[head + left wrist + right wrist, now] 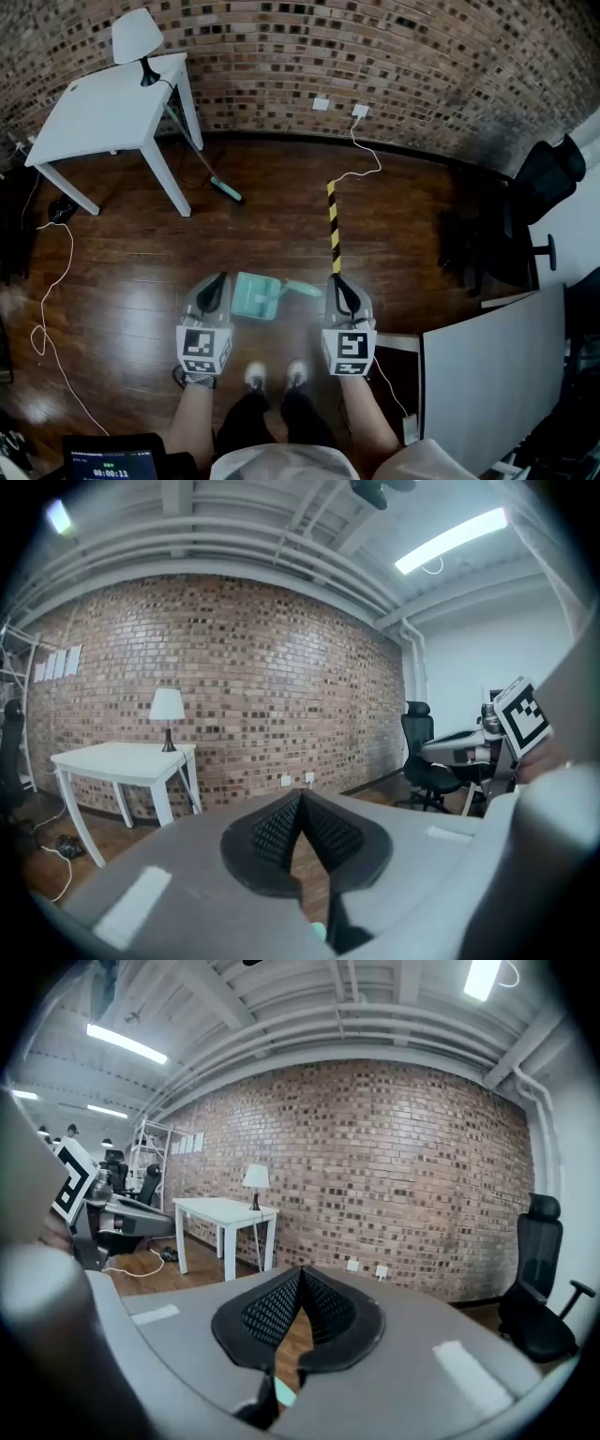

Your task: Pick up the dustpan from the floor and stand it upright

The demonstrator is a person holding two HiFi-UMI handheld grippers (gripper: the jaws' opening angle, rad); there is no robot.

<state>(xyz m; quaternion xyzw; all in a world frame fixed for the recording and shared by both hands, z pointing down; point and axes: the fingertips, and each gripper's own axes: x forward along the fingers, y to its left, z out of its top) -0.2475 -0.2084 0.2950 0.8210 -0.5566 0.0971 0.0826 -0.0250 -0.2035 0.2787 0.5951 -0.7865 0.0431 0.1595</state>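
Mint-green dustpan (256, 295) lies flat on the dark wooden floor (122, 281), its handle pointing off to the right, not upright yet.

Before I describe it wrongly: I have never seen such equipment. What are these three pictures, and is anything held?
There is no robot. A person holds a two-jaw tool in each hand. The head view comes from a camera on the person's head, looking down: left tool, right tool, and a teal dustpan lying on the wooden floor, seen between them. The other two views come from a camera riding on each tool, looking along its jaws. Both tools are shut and hold nothing.
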